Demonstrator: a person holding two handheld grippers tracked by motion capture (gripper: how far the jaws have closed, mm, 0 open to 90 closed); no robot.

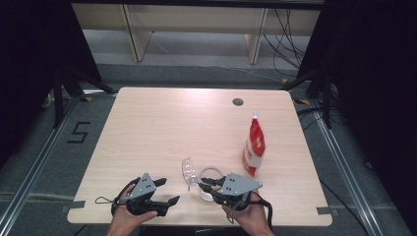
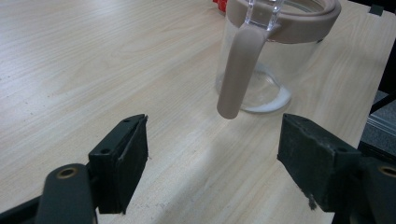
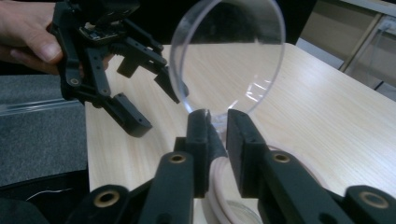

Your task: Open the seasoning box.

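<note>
A clear jug [image 1: 211, 178] with a beige rim and a beige handle [image 2: 238, 70] stands near the table's front edge. Its round clear lid [image 3: 229, 51] is tipped up and open; in the high view the lid [image 1: 188, 171] stands to the jug's left. My right gripper [image 3: 217, 126] is shut on the small tab at the lid's base, just above the jug's rim [image 3: 215, 182]. The right gripper [image 1: 202, 185] comes in from the jug's right. My left gripper [image 2: 212, 163] is open and points at the handle from a short way off. The left gripper [image 1: 167, 191] holds nothing.
A red-and-white bottle [image 1: 253, 146] with a clear cap stands upright just right of and behind the jug. A round cable hole [image 1: 238, 102] sits near the table's far edge. Dark curtains hang on both sides, with cables on the floor beyond.
</note>
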